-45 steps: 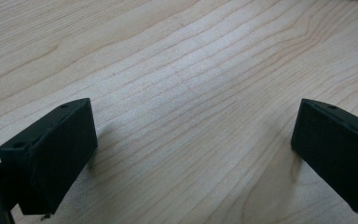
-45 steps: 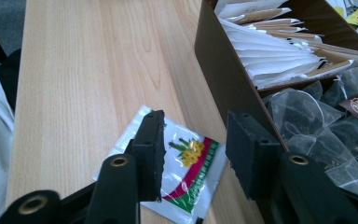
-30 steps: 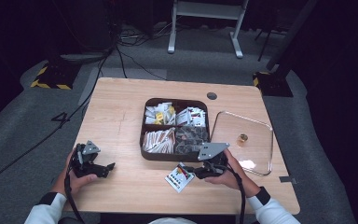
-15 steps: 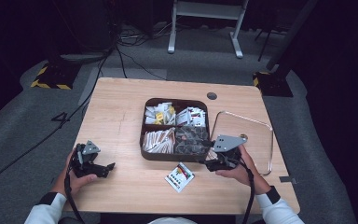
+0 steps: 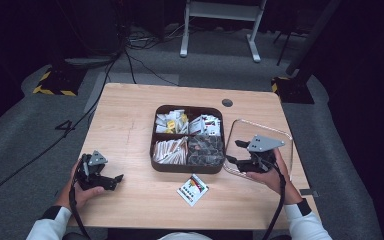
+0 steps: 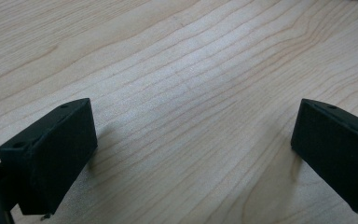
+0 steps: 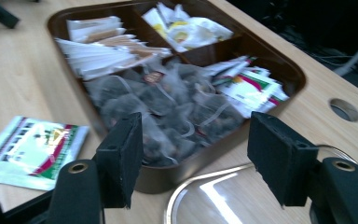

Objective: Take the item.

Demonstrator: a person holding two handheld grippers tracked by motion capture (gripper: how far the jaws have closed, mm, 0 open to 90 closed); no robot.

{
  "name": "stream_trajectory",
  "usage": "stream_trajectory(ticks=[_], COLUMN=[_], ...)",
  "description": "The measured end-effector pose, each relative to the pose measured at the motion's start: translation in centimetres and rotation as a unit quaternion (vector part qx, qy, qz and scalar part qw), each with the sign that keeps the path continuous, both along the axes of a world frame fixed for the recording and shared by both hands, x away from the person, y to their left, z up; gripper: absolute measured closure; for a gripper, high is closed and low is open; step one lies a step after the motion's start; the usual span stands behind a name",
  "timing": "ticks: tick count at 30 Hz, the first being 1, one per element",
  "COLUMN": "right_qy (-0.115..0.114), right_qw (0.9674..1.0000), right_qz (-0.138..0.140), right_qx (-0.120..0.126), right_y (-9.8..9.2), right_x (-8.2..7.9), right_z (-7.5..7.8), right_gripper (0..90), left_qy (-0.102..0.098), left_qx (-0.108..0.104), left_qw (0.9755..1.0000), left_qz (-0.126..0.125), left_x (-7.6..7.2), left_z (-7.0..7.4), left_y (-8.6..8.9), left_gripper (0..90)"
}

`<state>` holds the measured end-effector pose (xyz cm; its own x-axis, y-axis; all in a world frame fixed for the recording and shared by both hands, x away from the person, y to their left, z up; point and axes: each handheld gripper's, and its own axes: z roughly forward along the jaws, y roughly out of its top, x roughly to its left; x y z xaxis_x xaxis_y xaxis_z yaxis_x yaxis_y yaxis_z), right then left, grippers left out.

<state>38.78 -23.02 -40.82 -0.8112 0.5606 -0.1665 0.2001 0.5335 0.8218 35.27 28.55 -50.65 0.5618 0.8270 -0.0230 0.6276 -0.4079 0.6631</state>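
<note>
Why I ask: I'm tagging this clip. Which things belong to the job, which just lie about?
Job, likely: sectioned tray, loose packet in front of it, clear lid, right tool (jaws just been opening, empty).
Lying about: left tool resting open, table grommet, floor cables.

table (image 5: 130, 125): round hole (image 5: 227, 102) (far edge) | floor: cables (image 5: 140, 62), white stand (image 5: 220, 12)

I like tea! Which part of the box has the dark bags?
The near right part of the box, closest to the right tool. Its bags are dark grey; the other three parts hold light packets.
</note>
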Motion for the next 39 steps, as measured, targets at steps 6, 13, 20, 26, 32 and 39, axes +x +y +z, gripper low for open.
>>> stream_trajectory(ticks=[6,13,20,26,32,39], right_qy=[0.005,0.012,0.02,0.035,0.05,0.071], right_qw=[0.9993,0.9975,0.9949,0.9915,0.9877,0.9829], right_qz=[-0.037,-0.07,-0.099,-0.125,-0.148,-0.169], right_qx=[0.003,0.004,-0.003,-0.009,-0.011,-0.017], right_y=[-1.8,-3.7,-5.2,-6.3,-7.6,-8.7], right_x=[1.1,2.0,2.9,3.7,4.5,5.3], right_z=[-0.4,-1.0,-1.7,-2.5,-3.3,-4.4], right_gripper=[36.2,35.3,33.4,31.2,30.3,31.1], left_qy=[0.0,0.0,0.0,-0.001,0.0,0.0], left_qx=[0.001,0.001,0.001,0.0,0.0,-0.001], left_qw=[1.0,1.0,1.0,1.0,1.0,1.0], left_qz=[-0.001,-0.001,-0.001,0.0,0.0,0.0], left_x=[0.0,0.0,0.0,0.0,0.0,0.0], left_z=[0.0,0.0,0.0,0.0,0.0,0.0], left_y=[0.0,0.0,0.0,0.0,0.0,0.0], left_gripper=[0.4,0.5,0.4,0.4,0.4,0.5])
